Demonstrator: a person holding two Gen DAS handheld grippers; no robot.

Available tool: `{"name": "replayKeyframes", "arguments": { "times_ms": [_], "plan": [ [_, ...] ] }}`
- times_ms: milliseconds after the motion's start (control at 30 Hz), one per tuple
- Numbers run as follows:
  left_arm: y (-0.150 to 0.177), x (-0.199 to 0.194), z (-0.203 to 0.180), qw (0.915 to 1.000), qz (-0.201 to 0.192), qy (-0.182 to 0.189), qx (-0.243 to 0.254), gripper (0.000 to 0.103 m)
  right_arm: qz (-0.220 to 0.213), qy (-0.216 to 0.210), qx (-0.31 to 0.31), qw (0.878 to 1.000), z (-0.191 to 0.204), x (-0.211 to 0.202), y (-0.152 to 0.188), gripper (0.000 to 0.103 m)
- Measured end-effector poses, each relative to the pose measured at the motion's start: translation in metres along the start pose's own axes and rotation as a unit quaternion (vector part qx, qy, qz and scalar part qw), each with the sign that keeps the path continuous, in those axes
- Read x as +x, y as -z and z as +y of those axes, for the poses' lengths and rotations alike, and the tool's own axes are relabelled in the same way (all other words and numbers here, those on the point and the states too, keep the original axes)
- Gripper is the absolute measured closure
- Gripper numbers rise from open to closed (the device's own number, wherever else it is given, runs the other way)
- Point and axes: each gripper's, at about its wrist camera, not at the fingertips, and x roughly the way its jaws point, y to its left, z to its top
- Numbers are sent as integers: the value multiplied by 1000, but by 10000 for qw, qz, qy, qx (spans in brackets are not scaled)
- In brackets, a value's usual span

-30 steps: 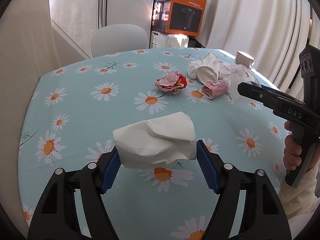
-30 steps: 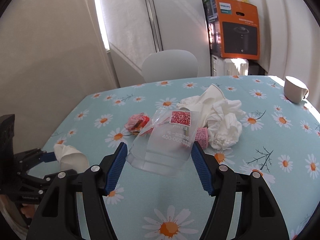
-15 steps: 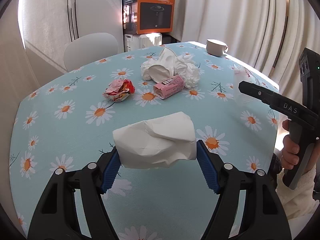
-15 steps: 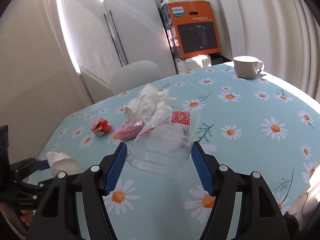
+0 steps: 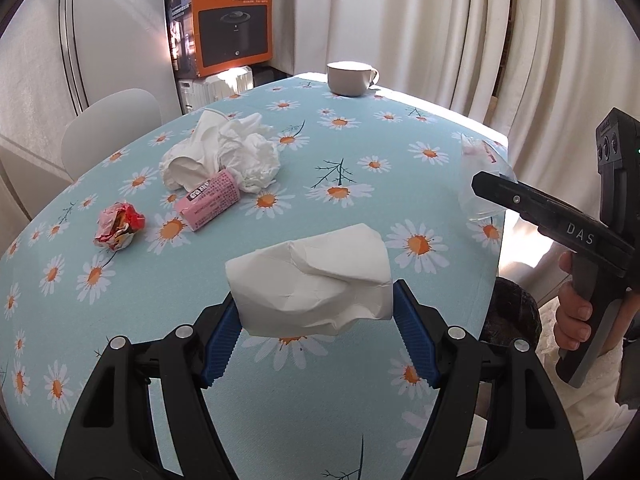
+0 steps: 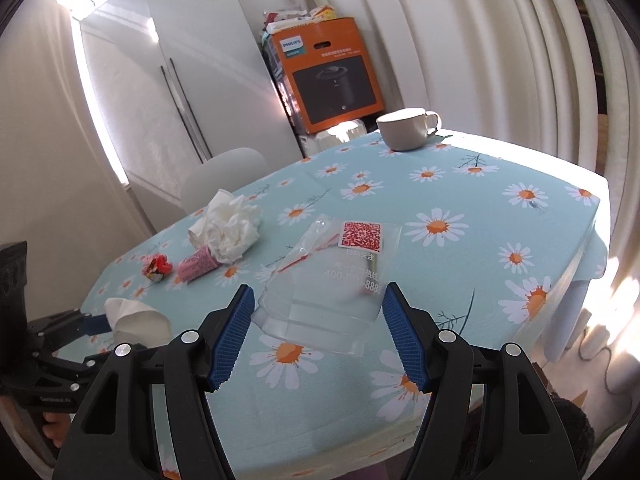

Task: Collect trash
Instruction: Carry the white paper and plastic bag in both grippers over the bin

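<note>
1. My left gripper (image 5: 316, 344) has its fingers (image 5: 222, 346) clamped on a crumpled white tissue (image 5: 310, 286). The tissue bridges the gap between both pads and hangs clear above the counter (image 5: 360, 128), so it is carried, not resting

2. My right gripper (image 6: 318, 338) has its fingers (image 6: 230, 336) pressed on a clear plastic bag (image 6: 332, 280) with a red code label. The bag stands up from the pads with its label end far from me; held at its near edge, the rest stays visible and free of the cloth

3. Both loads sit at the near side of the counter, the tissue to the left of the bag. In the left view the right gripper's body (image 5: 560, 228) shows at the right edge, gripped by my hand (image 5: 576, 312), just past the counter's right rim

4. Trash remaining on the counter, far left: a heap of white tissues (image 5: 224, 156), a pink packet (image 5: 210, 200) touching its near side, and a red crumpled wrapper (image 5: 118, 230) left of the packet and apart from it

5. A white cup (image 5: 350, 78) stands at the far edge, well apart from the trash. I judge it is not part of the collection

6. No bin is visible in either view. Judgement: both held items are ready to carry to a disposal point, with three pieces left to fetch
</note>
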Motion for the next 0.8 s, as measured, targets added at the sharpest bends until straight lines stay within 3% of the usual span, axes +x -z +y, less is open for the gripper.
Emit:
{"name": "replayKeyframes", "arguments": {
  "times_ms": [133, 267, 433, 800],
  "plan": [
    [-10, 10, -26, 9994, 27, 187, 276, 31, -75, 245, 124, 9996, -24, -21, 7, 41],
    [-18, 20, -52, 9977, 64, 425, 525, 31, -300, 794, -147, 9963, -39, -41, 16, 41],
    [-25, 27, -87, 9933, 117, 692, 918, 31, -368, 1057, -46, 9937, -69, -64, 28, 41],
    [-27, 51, -173, 9723, 324, 1262, 1941, 31, -210, 1525, 373, 9874, -134, -98, 74, 41]
  ]
}}
